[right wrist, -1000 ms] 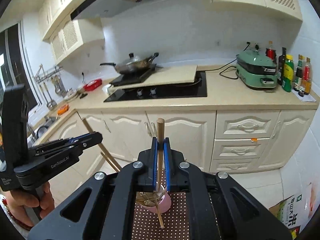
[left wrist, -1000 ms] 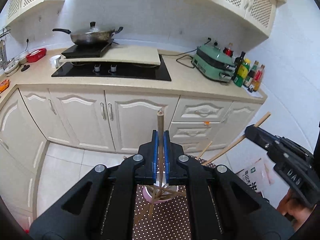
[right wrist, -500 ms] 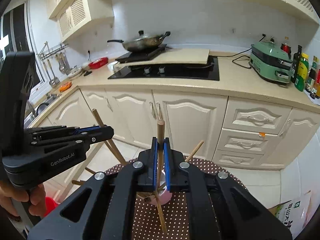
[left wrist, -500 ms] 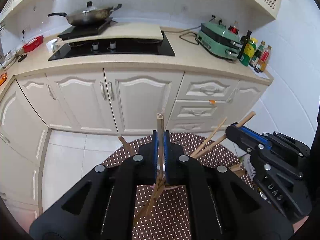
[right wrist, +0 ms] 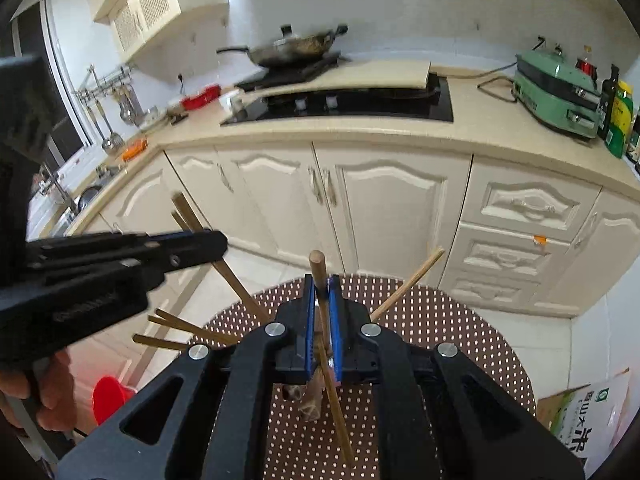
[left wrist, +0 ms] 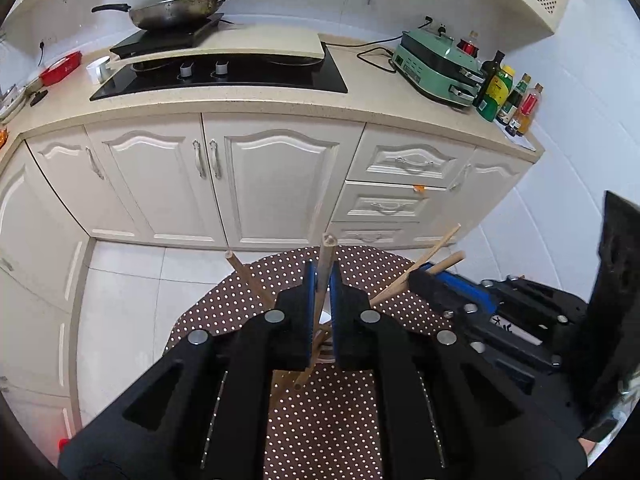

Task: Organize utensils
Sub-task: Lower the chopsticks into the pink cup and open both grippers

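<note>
Chopsticks mostly gathered, sticking out of the holder low at frame centre on the dotted tabletop (left wrist: 320, 420); left tongs (left wrist: 320, 280) and right tongs (right wrist: 320, 292) each clenched on 1 chopstick above it, both not yet dropped in.

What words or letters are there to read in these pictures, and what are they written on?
"米": large green character on the cardboard box on the floor; the smaller characters above it are too small to read.
Raised lettering on the side of the left gripper: too blurred to read.
Labels on the bottles by the green cooker: too small to read.
</note>
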A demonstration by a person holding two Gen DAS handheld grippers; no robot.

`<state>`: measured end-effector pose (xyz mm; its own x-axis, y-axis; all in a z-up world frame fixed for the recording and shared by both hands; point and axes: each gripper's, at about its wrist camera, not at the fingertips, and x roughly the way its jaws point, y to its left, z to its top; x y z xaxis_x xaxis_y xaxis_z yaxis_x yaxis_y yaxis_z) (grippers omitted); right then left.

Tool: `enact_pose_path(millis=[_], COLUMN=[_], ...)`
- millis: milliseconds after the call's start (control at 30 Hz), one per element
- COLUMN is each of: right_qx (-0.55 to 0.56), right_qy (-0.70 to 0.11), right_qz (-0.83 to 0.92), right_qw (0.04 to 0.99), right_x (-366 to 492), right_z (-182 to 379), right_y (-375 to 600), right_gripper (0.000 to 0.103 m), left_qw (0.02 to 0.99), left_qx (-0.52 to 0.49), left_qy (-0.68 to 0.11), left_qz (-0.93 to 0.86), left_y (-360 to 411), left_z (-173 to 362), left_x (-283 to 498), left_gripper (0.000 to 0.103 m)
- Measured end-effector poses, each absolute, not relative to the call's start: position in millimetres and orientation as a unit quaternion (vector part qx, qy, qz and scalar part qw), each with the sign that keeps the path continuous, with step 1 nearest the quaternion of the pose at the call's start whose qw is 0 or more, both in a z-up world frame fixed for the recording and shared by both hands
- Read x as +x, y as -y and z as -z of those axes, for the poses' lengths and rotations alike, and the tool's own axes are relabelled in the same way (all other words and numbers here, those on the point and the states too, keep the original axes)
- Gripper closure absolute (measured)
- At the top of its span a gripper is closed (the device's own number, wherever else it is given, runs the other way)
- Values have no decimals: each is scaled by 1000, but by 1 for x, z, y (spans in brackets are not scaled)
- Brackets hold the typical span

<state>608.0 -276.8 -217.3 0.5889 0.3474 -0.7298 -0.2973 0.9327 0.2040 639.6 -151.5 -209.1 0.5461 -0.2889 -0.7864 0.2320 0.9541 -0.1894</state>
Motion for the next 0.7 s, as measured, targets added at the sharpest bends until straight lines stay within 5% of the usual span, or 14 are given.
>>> enact_pose_path(millis=[100, 200, 233, 700], right_qx=[39, 53, 54, 75], right_qy=[-430, -433, -433, -405], right_qz=[-185, -185, -186, -200], right_qw=[883, 880, 880, 889], right_x=[609, 607, 606, 586], right_z=[222, 220, 220, 191], right_y=[277, 278, 278, 280], right_gripper=[95, 94, 94, 81], left_qw=[878, 881, 884, 895], left_qx=[-31, -30, -30, -33], left_qy=[-453, -450, -444, -425], left_qz=[148, 144, 141, 134], left_y=[152, 150, 150, 140], left_z=[207, 205, 203, 184], left_x=[637, 634, 632, 608], left_gripper=[93, 52, 48, 48])
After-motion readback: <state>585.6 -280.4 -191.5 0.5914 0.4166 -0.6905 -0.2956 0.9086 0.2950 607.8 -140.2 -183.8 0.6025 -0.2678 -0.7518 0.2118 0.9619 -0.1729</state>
